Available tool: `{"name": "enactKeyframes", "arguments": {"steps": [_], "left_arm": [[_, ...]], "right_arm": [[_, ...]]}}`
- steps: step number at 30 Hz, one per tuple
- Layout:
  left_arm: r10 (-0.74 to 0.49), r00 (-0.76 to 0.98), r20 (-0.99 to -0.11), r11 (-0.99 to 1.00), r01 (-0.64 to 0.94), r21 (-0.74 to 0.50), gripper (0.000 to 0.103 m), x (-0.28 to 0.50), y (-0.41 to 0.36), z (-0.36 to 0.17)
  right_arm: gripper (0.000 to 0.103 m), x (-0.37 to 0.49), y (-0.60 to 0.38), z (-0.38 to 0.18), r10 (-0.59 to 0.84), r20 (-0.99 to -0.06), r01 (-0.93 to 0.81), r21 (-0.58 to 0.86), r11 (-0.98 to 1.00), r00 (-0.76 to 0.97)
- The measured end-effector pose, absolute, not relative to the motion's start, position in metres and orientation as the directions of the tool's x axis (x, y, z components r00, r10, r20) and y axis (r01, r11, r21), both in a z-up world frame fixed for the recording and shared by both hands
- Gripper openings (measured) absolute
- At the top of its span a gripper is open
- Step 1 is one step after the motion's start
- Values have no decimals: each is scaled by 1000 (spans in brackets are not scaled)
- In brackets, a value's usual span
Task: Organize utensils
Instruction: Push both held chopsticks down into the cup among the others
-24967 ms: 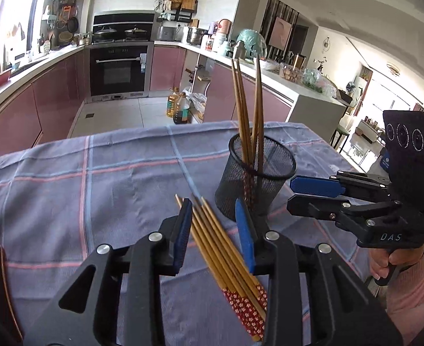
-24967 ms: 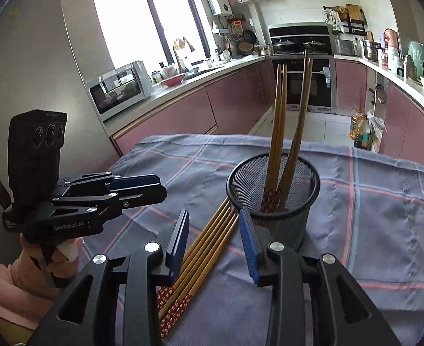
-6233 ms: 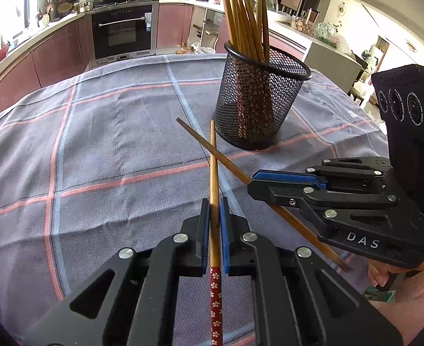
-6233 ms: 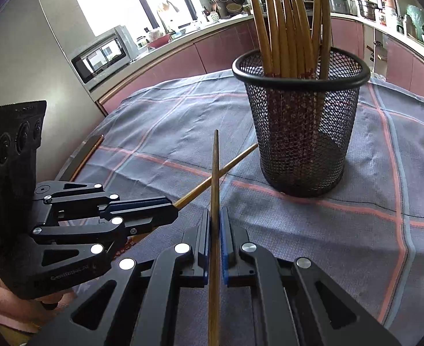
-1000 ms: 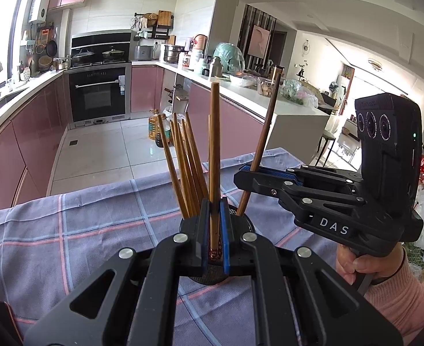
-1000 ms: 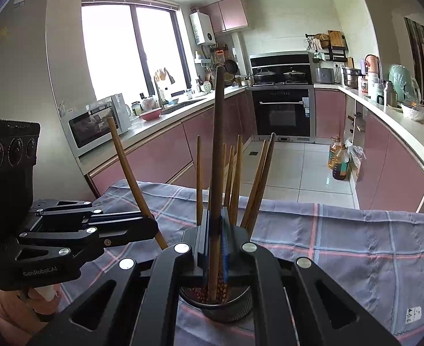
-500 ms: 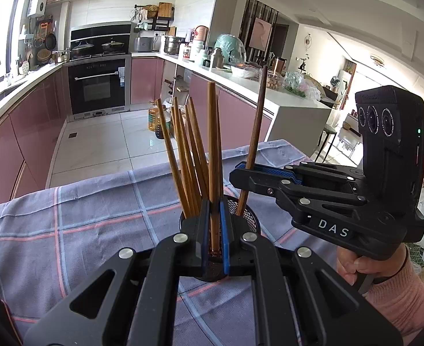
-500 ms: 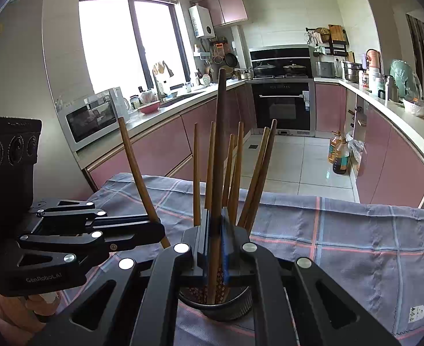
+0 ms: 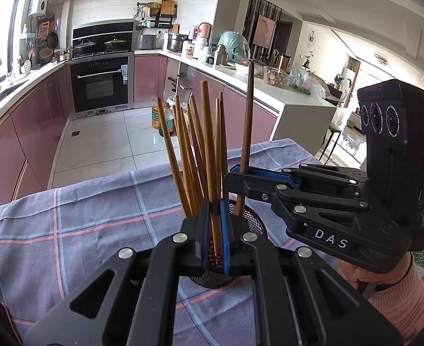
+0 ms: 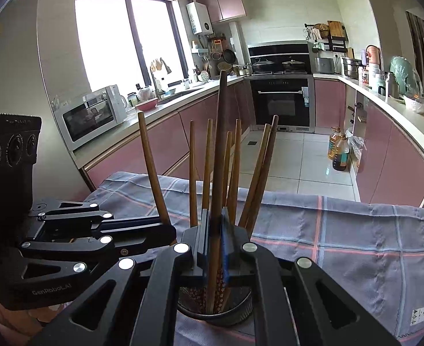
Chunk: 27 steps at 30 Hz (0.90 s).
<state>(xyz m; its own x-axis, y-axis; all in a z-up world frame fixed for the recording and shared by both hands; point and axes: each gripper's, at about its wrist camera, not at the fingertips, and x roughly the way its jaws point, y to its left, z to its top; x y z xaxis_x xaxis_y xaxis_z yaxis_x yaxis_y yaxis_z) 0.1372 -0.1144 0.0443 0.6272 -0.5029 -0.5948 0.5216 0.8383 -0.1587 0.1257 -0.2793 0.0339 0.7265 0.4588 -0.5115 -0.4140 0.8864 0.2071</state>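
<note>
Both tongs, left (image 9: 212, 230) and right (image 10: 215, 242), each clamped on an upright chopstick (image 9: 209, 150) over the mesh holder (image 9: 255, 225).

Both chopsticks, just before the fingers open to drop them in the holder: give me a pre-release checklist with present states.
1. Left gripper shut on its chopstick: ok.
2. Right gripper shut on its chopstick: ok.
3. Left chopstick's lower end inside the holder: ok.
4. Right chopstick's lower end inside the holder: ok.
5. Ends resting on the holder's bottom: cannot tell.
6. Holder upright on the cloth: ok.
</note>
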Motion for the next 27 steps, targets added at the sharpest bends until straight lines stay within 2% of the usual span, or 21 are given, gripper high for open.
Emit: {"name": "enactKeyframes", "arguments": {"steps": [27], "left_arm": [[-470,627,-621,857,493,-151,9,166,-121,29]], "right_arm": [[7,145,-277,26,457,-532,-389,243,889,713]]}}
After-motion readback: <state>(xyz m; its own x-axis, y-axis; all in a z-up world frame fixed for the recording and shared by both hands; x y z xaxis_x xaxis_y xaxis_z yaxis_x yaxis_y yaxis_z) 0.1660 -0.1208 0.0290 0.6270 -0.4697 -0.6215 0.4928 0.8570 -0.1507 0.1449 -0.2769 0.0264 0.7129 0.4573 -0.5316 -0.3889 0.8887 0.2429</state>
